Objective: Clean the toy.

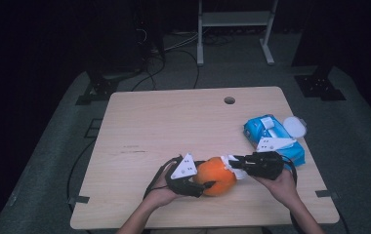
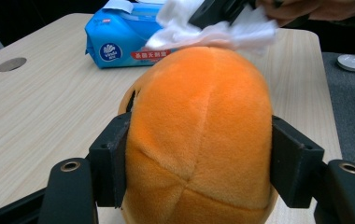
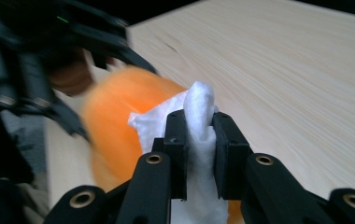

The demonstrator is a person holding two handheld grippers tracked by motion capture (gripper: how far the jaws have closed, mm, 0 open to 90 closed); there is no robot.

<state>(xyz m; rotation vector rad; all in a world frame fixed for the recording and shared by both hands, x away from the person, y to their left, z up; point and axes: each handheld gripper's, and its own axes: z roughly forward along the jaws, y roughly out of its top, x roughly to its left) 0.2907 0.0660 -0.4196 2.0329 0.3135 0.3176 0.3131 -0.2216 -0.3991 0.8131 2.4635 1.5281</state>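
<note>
An orange plush toy lies near the table's front edge, between both hands. My left gripper is shut on it; in the left gripper view its two black pads press the sides of the orange plush toy. My right gripper is shut on a white wipe and holds it against the toy's upper right. In the right gripper view the white wipe is pinched between the jaws of my right gripper, with the orange plush toy just behind it.
A blue pack of wipes lies at the table's right edge, just beyond my right hand, with a white round lid beside it. A round cable hole sits near the far edge of the wooden table.
</note>
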